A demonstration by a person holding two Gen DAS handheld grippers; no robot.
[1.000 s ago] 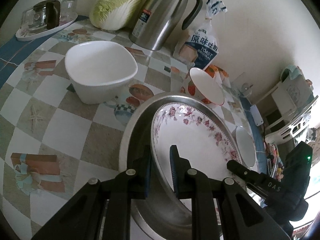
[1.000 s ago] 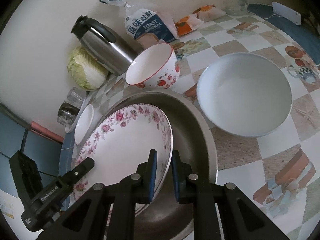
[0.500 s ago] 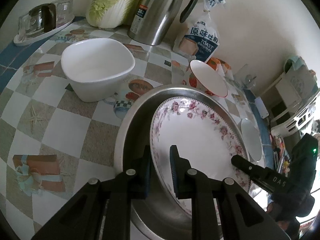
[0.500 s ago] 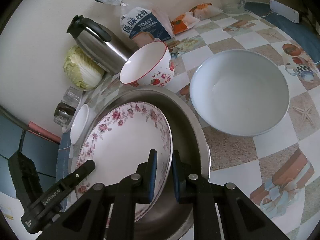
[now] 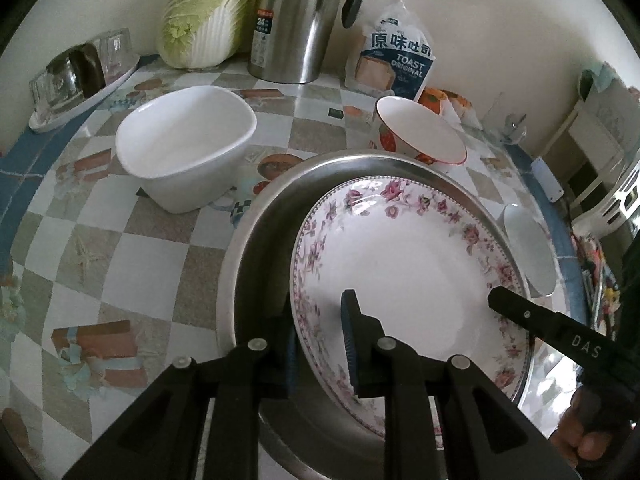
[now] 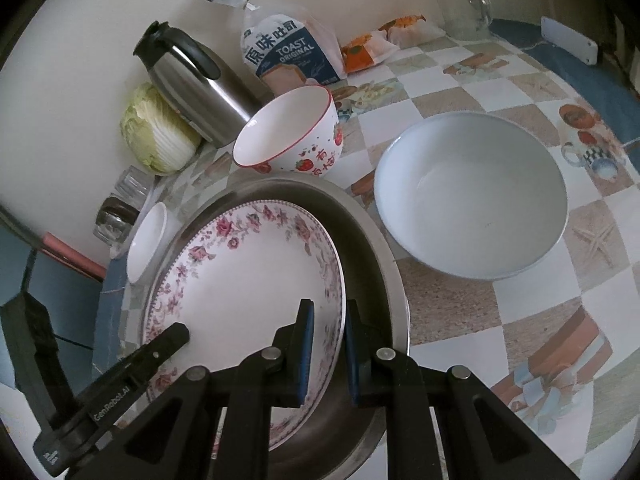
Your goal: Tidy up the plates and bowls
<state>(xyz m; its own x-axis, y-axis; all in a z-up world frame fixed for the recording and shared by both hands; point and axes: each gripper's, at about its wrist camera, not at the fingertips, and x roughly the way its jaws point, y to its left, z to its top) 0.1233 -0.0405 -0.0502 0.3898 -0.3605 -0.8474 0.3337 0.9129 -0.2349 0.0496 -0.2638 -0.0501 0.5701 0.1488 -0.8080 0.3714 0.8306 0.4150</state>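
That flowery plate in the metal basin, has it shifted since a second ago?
No: the flowered white plate sits the same inside the steel basin, pinched by both claws.

left claw (image 5: 320, 344) nearly closed, right claw (image 6: 326, 350) clamped, both angled down

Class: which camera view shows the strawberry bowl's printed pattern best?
The right wrist view: the strawberry bowl shows its side with the strawberries. The left wrist view shows mostly its rim and only a little of the print.
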